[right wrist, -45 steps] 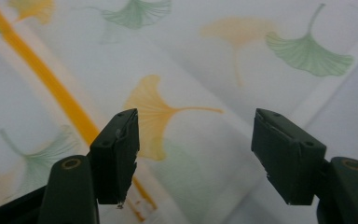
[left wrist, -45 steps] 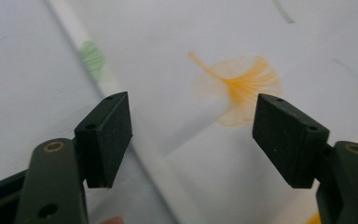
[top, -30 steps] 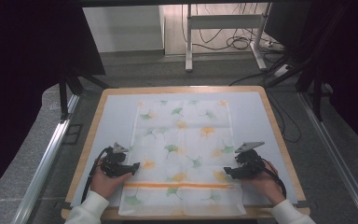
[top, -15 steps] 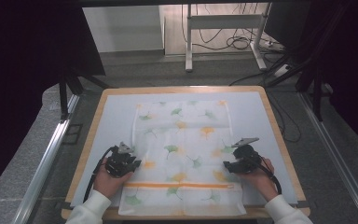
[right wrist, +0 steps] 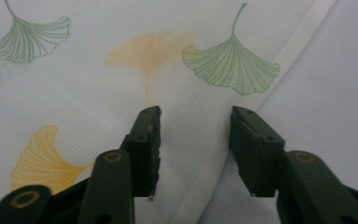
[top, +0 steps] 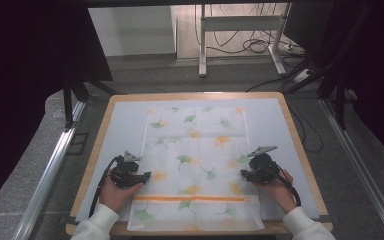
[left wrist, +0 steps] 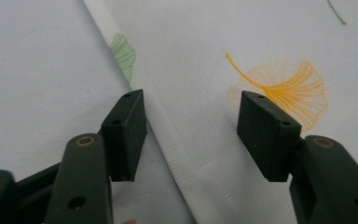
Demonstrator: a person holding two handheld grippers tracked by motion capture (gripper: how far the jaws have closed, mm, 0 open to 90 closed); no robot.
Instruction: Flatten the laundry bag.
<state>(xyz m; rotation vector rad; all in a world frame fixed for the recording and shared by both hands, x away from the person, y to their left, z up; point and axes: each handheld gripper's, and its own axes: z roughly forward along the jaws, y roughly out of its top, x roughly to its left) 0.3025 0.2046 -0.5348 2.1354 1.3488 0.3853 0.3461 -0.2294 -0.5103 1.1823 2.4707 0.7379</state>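
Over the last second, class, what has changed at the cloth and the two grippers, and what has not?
The right gripper has edged in over the cloth's right hem, its jaws just closing but not yet pinching it. The left gripper kept its place at the left hem; its jaws closed, then have just been opening again, astride the hem without gripping. The cloth lies flat on the table as before.

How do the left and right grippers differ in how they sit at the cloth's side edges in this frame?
The left gripper straddles the cloth's hem, one jaw over the bare table and one over an orange leaf print; its jaws have just been opening. The right gripper has one jaw over the cloth and the other about at its hem, with a narrower gap; its jaws have just been closing. Neither pair of pads presses the cloth, and both sit level with each other on opposite sides.
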